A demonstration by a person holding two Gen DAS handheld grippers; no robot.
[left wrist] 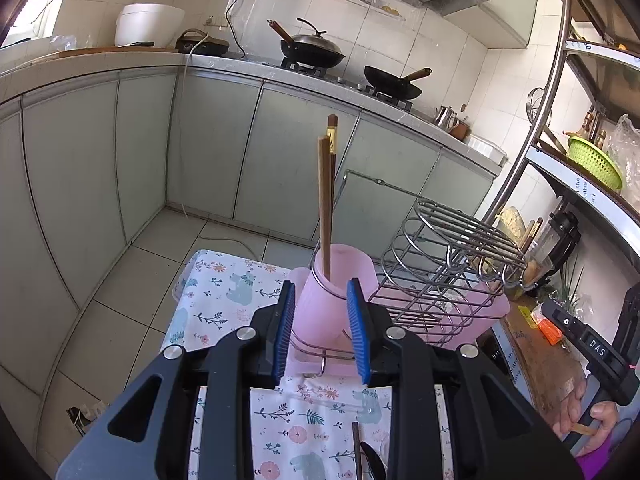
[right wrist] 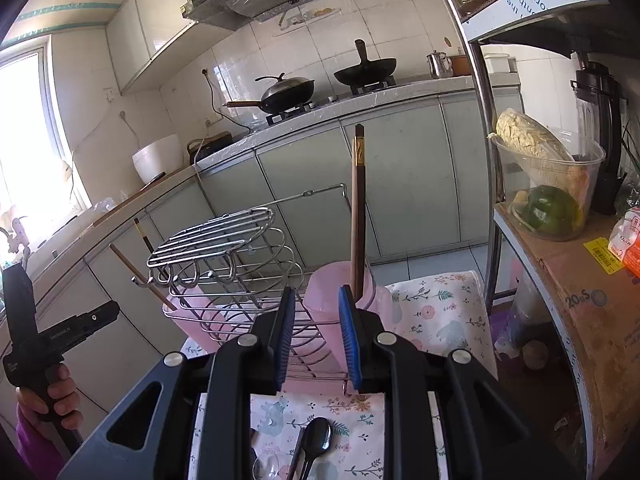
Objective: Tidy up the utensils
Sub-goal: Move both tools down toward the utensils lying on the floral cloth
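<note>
Nearest my left camera, the left gripper [left wrist: 321, 330] has its blue-padded jaws spread with nothing pinched between them; they frame the pink plastic cup [left wrist: 334, 292] of the wire dish rack [left wrist: 440, 260] without touching it. Two brown chopsticks [left wrist: 326, 200] stand nearly upright in that cup, the taller one carrying a gold band near its top. Below the jaws, on the floral tablecloth [left wrist: 224, 300], I see the tip of another chopstick [left wrist: 356, 452] and a dark spoon [left wrist: 374, 466] at the frame's lower edge.

From the right camera, the right gripper [right wrist: 317, 334] is likewise spread and empty, aimed at the rack's pink drip tray [right wrist: 192, 328] and cup. On the cloth just beneath it lie a black spoon [right wrist: 318, 438], a clear spoon [right wrist: 266, 466] and a chopstick between them. Two more chopsticks [right wrist: 140, 268] lean out of the rack's far pink holder.

In the left view, at the right edge, a hand [left wrist: 596, 424] grips the other tool's handle, whose body reads "DAS" [left wrist: 596, 346]; a thin wooden stick is tucked under the fingers. In the right view, the opposite handle shows a small label, too blurred for me to read surely.

On the shelf [right wrist: 568, 264] to the right, a cardboard liner reads "20" followed by unclear characters, beside a clear tub [right wrist: 548, 184] of cabbage and green pepper and a yellow barcode sticker [right wrist: 602, 254].
</note>
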